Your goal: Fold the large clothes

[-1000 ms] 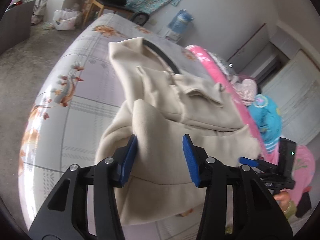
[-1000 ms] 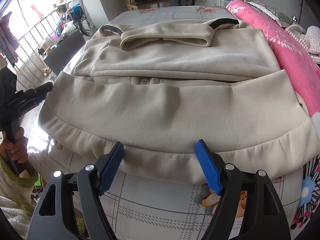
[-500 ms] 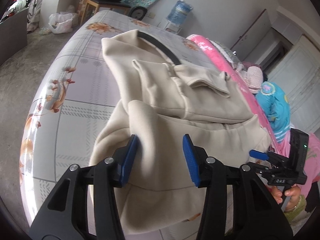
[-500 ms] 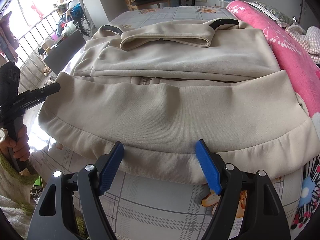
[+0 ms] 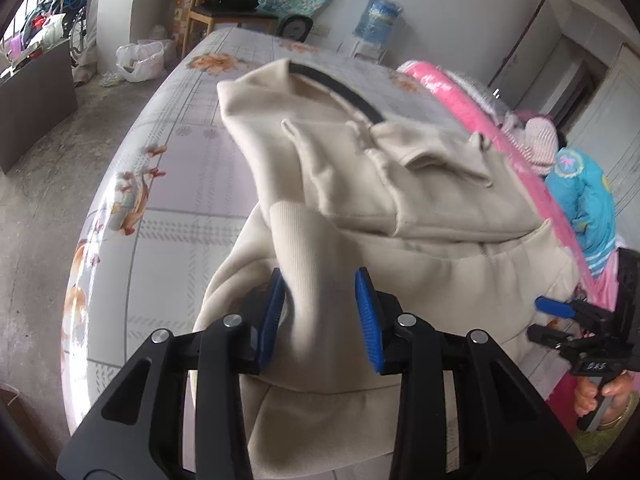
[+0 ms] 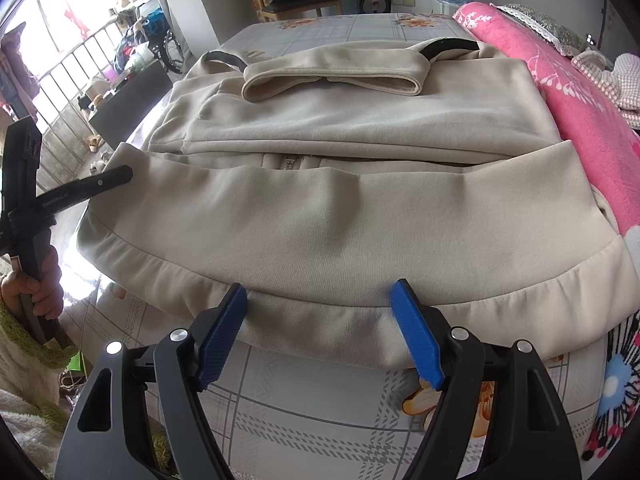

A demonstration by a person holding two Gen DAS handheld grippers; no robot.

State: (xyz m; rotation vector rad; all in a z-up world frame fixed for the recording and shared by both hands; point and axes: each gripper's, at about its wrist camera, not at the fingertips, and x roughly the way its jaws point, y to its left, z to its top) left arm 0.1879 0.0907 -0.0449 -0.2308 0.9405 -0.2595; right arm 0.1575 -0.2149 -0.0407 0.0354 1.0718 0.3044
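Glossy floral bedsheet (image 6: 304, 420) under soft beige ribbed-hem hoodie (image 6: 360, 220); left claw (image 5: 318, 316) and right claw (image 6: 320, 332) both spread, empty.

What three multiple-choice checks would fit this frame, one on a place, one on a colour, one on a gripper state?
1. Where does the beige garment lie?
A. on the bed
B. on the wooden chair
C. on the floor

2. What colour are the pads on the right gripper?
A. red
B. blue
C. green

3. How does the left gripper stand?
A. shut flat on the bed sheet
B. open, with a raised fold of the garment between its pads
C. out of view

Answers:
1 A: the right wrist view shows the garment spread across the checked floral sheet, beside the pink blanket.
2 B: both pads are plainly blue against the black frame.
3 B: the left wrist view shows a wide gap between the pads, with cloth standing up in it.
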